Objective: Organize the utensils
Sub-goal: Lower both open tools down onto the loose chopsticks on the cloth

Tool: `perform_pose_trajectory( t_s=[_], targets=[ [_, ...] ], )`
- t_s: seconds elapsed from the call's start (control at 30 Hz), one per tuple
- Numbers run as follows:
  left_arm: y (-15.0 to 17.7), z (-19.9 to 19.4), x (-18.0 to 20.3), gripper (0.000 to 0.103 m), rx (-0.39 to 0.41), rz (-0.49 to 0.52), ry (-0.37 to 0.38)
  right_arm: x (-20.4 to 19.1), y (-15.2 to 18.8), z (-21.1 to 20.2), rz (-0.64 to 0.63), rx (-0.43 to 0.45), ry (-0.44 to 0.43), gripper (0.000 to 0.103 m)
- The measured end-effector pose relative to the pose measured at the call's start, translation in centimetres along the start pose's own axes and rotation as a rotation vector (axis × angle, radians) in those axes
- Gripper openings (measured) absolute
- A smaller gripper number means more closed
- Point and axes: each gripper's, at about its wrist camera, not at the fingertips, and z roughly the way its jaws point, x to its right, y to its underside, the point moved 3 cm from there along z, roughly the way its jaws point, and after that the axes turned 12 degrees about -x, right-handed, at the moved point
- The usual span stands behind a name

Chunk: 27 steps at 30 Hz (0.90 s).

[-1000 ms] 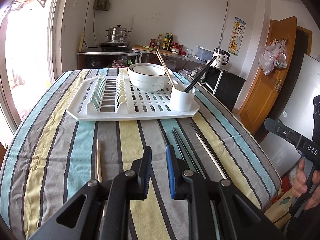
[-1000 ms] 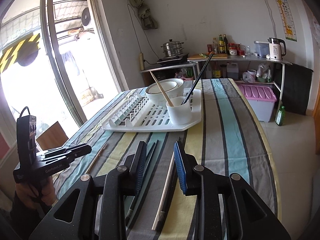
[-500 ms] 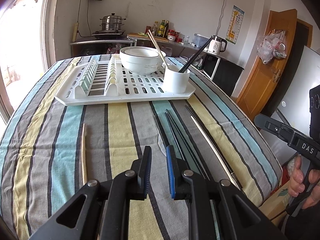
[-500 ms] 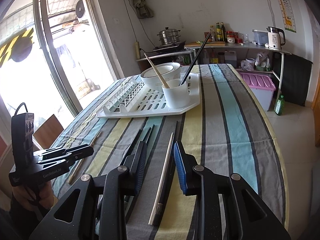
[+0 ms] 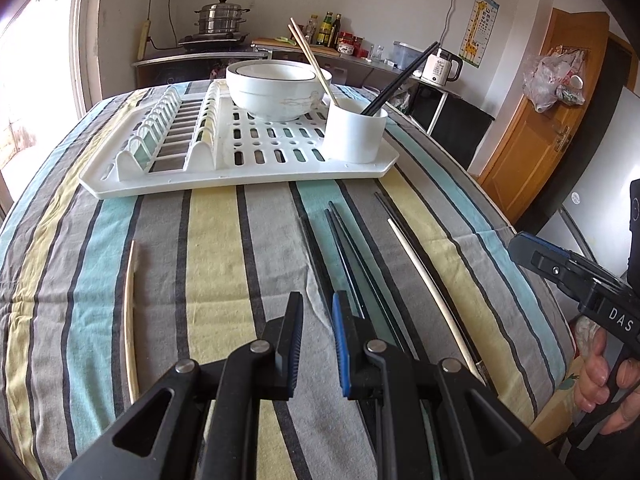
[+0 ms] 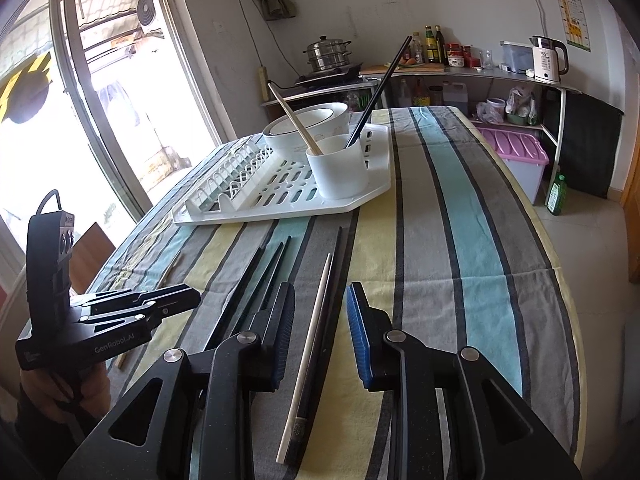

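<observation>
the right claw [image 6: 320, 332] hangs low over the desk with a fair gap between its black and blue fingers, and the gap is getting smaller. a long cream white chopstick [image 6: 310, 344] and a black chopstick [image 6: 325, 320] touching it lie on the cloth between the fingers, but the pads do not press on them. just to the left lie more thin black chopsticks [image 6: 264, 270] side by side.

the left claw [image 5: 318, 344] is over the desk too. its gap is narrow and nothing is in it. a thin black chopstick [image 5: 316, 256] runs away from its tip. to the right lie two more black ones [image 5: 346, 248], then the cream white one next to a black one. far to the left, on its own, lies a pale wooden chopstick [image 5: 129, 312].

all of this sits on the desk with a striped cloth of grey, yellow and light blue [image 5: 216, 264].

further back stands a white plastic dish rack with holes [image 5: 240, 160]. on it sits a white round cup [image 5: 354, 132] with two wooden chopsticks [image 5: 312, 60] and black chopsticks [image 5: 400, 80] leaning out. behind the cup are stacked white bowls with a dark rim [image 5: 276, 88].

a hand [image 5: 604, 384] holds the handle of the right claw at the desk edge.
</observation>
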Motion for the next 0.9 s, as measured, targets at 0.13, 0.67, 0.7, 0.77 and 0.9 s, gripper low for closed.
perform_pose_trajectory(
  t_s=[0.13, 0.67, 0.7, 0.77, 0.9],
  targets=[
    [-0.6, 1.5, 0.3, 0.016, -0.034, -0.009, 0.0, 0.3, -0.6, 2.0, -0.003, -0.048, 0.017, 0.025],
    [-1.6, 3.5, 0.2, 0.016, -0.061, -0.011, -0.023, 0.6, -1.8, 7.8, -0.029, -0.172, 0.069, 0.024],
    [-1.6, 3.5, 0.2, 0.016, -0.06, -0.011, -0.023, 0.6, -1.9, 7.9, -0.032, -0.172, 0.076, 0.024],
    [-1.7, 3.6, 0.2, 0.016, -0.058, -0.009, -0.026, 0.7, -2.1, 8.0, -0.036, -0.174, 0.089, 0.024],
    [-1.8, 3.6, 0.3, 0.016, -0.057, -0.003, -0.039, 0.9, -2.2, 7.9, -0.048, -0.178, 0.121, 0.024]
  ],
)
